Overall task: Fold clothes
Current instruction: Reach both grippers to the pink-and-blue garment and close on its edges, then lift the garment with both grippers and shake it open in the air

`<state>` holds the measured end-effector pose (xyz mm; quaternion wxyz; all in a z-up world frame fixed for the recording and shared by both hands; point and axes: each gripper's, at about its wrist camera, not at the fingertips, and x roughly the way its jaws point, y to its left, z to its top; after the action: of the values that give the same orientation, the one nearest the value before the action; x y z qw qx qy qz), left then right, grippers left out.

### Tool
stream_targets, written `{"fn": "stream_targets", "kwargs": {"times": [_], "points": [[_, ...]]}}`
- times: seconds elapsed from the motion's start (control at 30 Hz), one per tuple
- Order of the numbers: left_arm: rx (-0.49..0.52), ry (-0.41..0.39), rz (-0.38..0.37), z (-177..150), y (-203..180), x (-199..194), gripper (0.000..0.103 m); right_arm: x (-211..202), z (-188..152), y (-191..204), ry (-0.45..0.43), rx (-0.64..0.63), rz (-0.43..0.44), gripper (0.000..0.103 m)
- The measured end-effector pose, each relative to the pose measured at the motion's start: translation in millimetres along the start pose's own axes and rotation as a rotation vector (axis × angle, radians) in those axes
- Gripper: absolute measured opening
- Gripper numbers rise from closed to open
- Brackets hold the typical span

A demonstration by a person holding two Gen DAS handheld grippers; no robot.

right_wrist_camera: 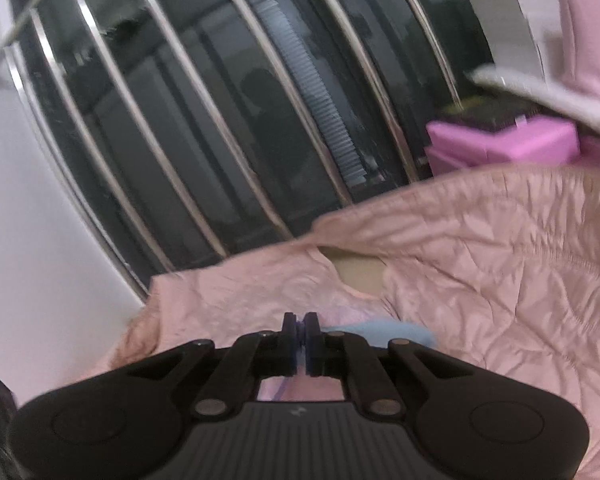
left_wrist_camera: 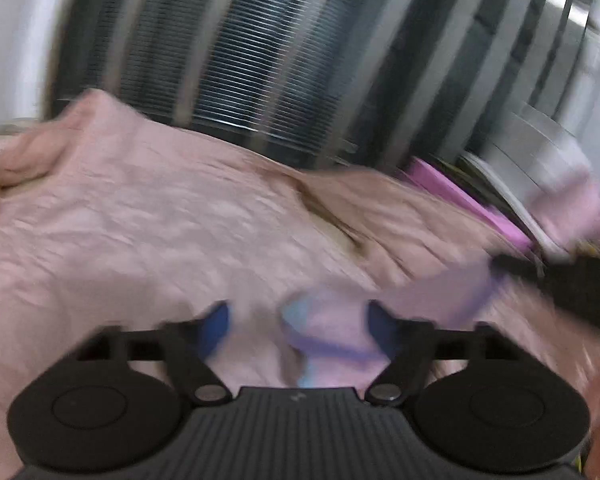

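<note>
Garment (left_wrist_camera: 332,336) stretches sideways: right gripper (right_wrist_camera: 300,344) pinches it, left gripper (left_wrist_camera: 298,320) spread.

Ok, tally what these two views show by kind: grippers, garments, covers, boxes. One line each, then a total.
Grippers: 2, left gripper and right gripper
Garments: 1, lilac garment
Covers: 1, pink quilted cover
Boxes: 1, magenta box
Total: 5

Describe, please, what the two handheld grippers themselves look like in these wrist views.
Both are matte black plastic: a ribbed central body flanked by round discs, with silver pivot bolts on the linkage arms. The left gripper and right gripper each carry dark blue finger pads.
</note>
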<state>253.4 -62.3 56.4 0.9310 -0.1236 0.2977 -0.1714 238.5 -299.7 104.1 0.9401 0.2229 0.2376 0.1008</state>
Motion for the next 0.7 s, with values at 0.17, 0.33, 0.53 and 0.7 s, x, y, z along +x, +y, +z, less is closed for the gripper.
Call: {"fn": "stream_targets", "kwargs": {"times": [0.17, 0.33, 0.53, 0.7], "points": [[0.306, -0.034, -0.017, -64, -41, -11, 0.083, -40, -9, 10, -0.027, -0.037, 0.023, 0.002], [0.492, -0.08, 0.076, -79, -70, 0, 0.084, -37, -28, -5, 0.026, -0.044, -0.005, 0.002], [0.463, -0.047, 0.052, -56, -79, 32, 0.09, -37, -36, -20, 0.032, 0.018, 0.051, 0.002], [0.321, -0.022, -0.023, -45, -58, 27, 0.001, -41, -31, -24, 0.009, 0.036, 0.069, 0.002]]}}
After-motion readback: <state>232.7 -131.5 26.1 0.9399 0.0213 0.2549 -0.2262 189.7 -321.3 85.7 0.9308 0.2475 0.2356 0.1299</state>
